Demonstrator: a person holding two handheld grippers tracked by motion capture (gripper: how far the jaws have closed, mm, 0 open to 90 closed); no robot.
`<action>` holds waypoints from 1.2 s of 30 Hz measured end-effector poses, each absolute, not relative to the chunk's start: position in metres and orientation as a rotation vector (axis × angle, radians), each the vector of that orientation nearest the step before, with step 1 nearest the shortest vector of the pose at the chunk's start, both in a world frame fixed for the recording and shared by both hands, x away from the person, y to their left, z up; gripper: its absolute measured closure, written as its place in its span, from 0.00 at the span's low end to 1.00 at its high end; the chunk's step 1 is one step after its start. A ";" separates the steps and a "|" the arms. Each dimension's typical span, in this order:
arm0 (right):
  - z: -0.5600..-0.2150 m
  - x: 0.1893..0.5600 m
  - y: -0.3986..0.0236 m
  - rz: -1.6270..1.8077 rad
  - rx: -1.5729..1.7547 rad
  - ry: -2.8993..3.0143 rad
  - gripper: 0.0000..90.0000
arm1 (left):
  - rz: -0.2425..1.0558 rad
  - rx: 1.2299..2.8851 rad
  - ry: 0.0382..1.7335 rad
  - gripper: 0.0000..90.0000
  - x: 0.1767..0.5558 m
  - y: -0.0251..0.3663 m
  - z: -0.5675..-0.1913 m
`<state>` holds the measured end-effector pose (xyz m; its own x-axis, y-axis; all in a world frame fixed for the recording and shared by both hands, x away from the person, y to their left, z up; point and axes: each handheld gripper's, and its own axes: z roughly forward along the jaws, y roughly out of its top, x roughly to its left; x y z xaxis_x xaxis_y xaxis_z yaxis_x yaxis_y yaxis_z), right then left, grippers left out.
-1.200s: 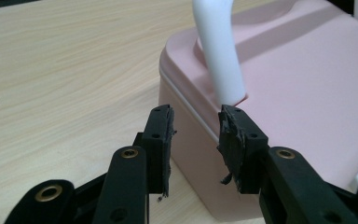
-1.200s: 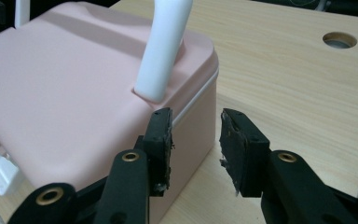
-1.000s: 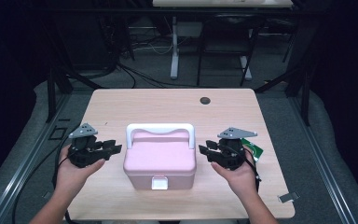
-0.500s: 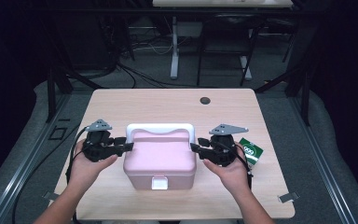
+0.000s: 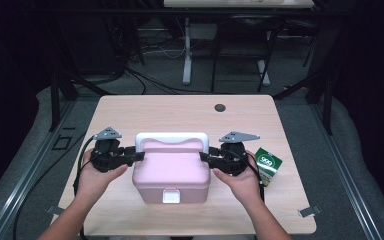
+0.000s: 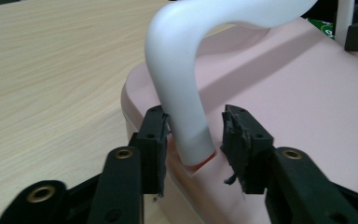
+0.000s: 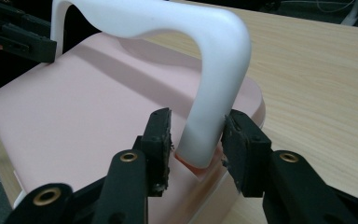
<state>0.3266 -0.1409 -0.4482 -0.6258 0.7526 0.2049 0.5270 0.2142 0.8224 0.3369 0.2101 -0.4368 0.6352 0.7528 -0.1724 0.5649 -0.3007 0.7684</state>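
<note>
So the pink box (image 5: pixel 171 172) sits on the counter (image 5: pixel 180 112) toward the person's edge, dead centre between both hands, white latch facing 6 o'clock. Its white handle (image 5: pixel 172 137) stands upright over the lid and runs 9-to-3, one leg dropping into each end of the lid.

The left gripper (image 5: pixel 130 156) comes in from 9 o'clock, the right gripper (image 5: pixel 206 157) from 3 o'clock, so they point at each other along the handle's long axis. Each is about as near its own leg as the other, so neither hand has the edge.

Left gripper view: jaws are spread either side of the handle's leg (image 6: pixel 186 126). One jaw looks to be touching or nearly so, the other has a clear gap. They've just been closing in with the leg between them, but it's no pinch yet.

Right gripper view: jaws straddle the other leg (image 7: pixel 209 126), sitting close on both sides with slivers of gap, so I'd call it spread rather than clamped.

Green carton (image 5: pixel 268 164) lies at 3 o'clock, behind the right hand and out of the way.

My guess: the next squeeze has to land square on both legs.
</note>
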 end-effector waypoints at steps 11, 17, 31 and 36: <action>-0.449 0.316 -0.140 1.349 1.139 2.199 0.79 | 0.348 2.001 1.001 0.71 0.327 0.207 -0.438; -0.453 0.315 -0.141 1.378 1.153 2.186 0.80 | 0.368 1.989 1.003 0.77 0.325 0.208 -0.439; -0.451 0.311 -0.139 1.342 1.113 2.178 0.82 | 0.357 1.998 1.001 0.81 0.324 0.210 -0.435; -0.450 0.311 -0.138 1.338 1.110 2.182 0.82 | 0.366 1.997 1.003 0.81 0.324 0.209 -0.433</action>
